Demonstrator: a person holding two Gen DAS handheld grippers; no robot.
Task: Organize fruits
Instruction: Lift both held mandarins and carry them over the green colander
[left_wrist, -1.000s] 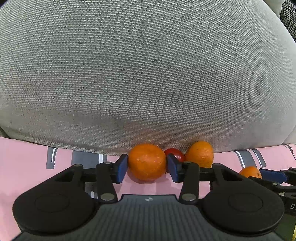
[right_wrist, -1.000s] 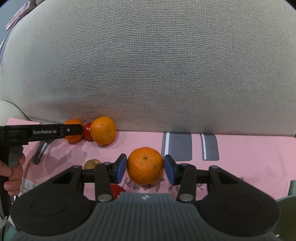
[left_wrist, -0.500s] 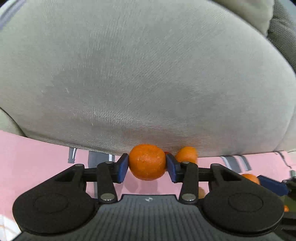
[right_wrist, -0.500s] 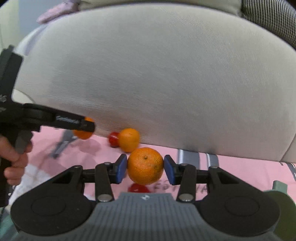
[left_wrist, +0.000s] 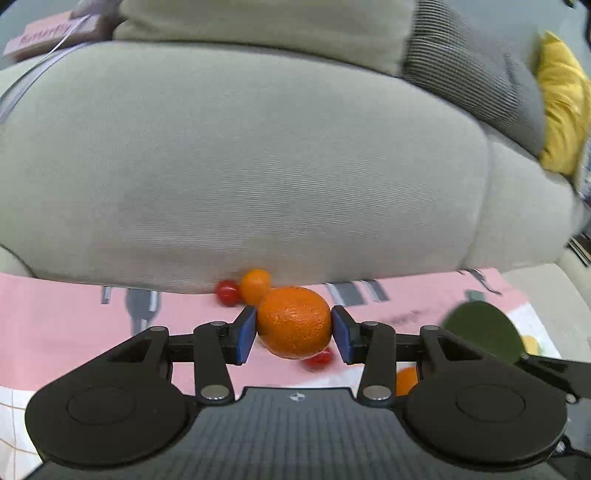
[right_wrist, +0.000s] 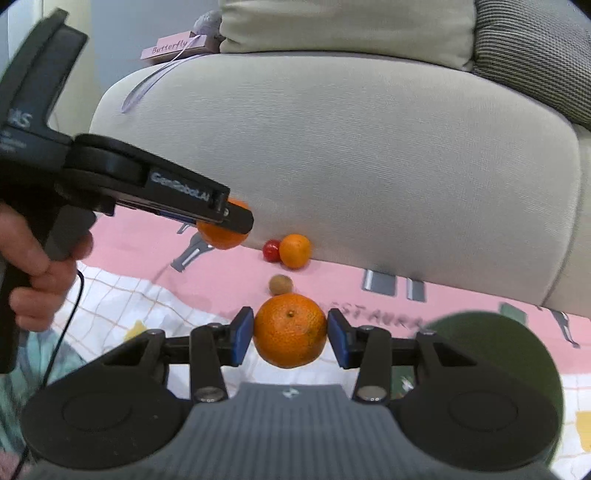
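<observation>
Now each hand-held gripper clamps a fruit: the left (left_wrist: 294, 329) grips an orange (left_wrist: 294, 322), the right (right_wrist: 290, 336) a tangerine (right_wrist: 290, 335), above the pink cloth (right_wrist: 332, 280).

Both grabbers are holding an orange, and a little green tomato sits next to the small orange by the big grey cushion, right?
Almost. The left gripper and right gripper each hold a round orange mandarin, but the little round tomato beside the small orange fruit at the big grey cushion is red, not green. The right wrist view shows it clearly.
</observation>
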